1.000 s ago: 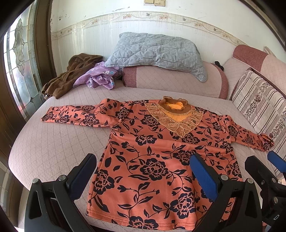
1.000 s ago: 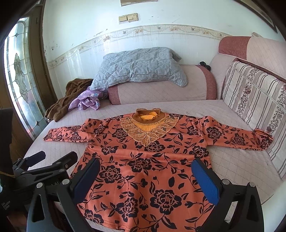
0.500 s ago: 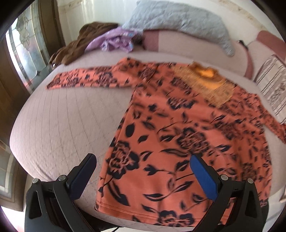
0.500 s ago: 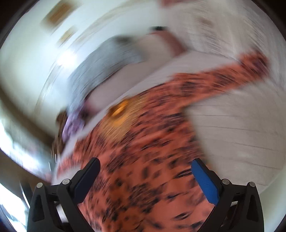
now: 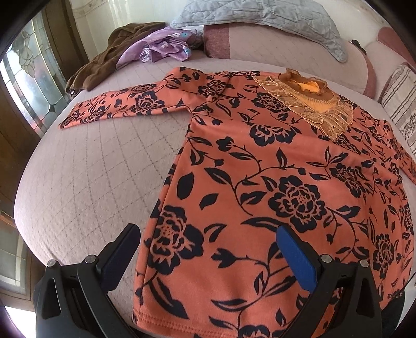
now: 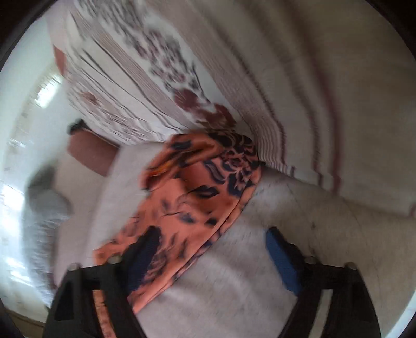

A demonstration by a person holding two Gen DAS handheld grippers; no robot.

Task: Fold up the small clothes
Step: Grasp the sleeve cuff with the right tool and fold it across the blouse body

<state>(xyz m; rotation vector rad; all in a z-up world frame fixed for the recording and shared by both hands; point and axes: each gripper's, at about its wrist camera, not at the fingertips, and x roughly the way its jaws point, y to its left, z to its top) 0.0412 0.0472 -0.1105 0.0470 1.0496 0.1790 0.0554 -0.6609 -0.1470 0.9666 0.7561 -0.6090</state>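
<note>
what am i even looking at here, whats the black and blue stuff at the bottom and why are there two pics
No robot here: a person holds a two-finger gripper in each hand, and each gripper carries a wide-angle camera looking along its fingers. So each picture is one hand's view, and the black arms with blue pads are that gripper's own fingers.

The left gripper is open over the bottom hem of an orange floral top, spread flat on a quilted sofa seat. Behind lie a brown garment, a purple one and a grey quilted cushion.

The right gripper, in a blurred picture, is at the top's sleeve end, beside a striped cushion. Its jaws have just been closing, but the pads do not visibly press the sleeve, so nothing is held.
</note>
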